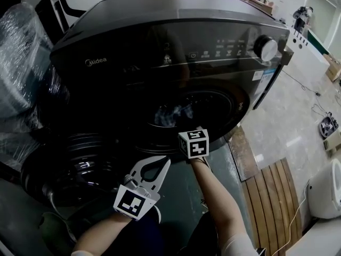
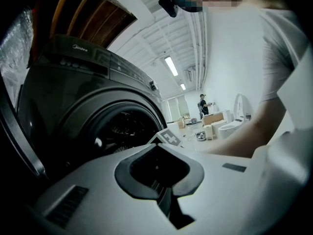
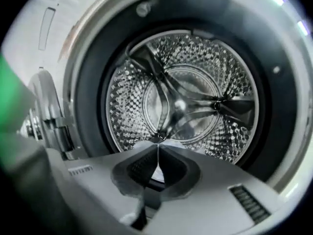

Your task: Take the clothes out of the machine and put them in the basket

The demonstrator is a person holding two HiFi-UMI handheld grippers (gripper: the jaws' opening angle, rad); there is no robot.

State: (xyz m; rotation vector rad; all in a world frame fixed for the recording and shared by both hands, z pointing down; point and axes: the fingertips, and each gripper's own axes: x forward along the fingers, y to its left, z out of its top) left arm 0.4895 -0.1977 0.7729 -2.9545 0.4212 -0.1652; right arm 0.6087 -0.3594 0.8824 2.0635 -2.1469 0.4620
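Head view, machine: the machine (image 1: 133, 41) is standing with its door (image 1: 80, 164) hanging open at the near left, and the drum (image 1: 181, 111) is showing dark beyond it.
Head view, left tool: the left tool (image 1: 167, 162) is hovering near the door, short of the drum, its jaws lying together with nothing in them.
Head view, right arm: the right arm (image 1: 216, 196) is pointing at the drum mouth, and a marker cube (image 1: 193, 143) is hiding the tips.
Left gripper view: the jaws are meeting at the tips, empty, and the drum mouth is sitting to the left.
Right gripper view, tool: the right tool (image 3: 159, 142) is facing straight into the drum, jaws pressed together on nothing.
Right gripper view, clothes: no clothes are showing on the bare steel wall, though the tool is hiding the drum's low near part.
Basket: no view is showing one for sure, and a green blur (image 3: 10, 97) at the left edge is too vague to name.
Risk, empty grab: while its jaws are lying together, the right tool would probably be pushing cloth aside instead of catching it.
Risk, missed item: a garment lying below the tool's body would be going unseen and might be left behind.
Risk, knock: the door is hanging just left of the mouth, so a wide swing out could be striking it or the rim.
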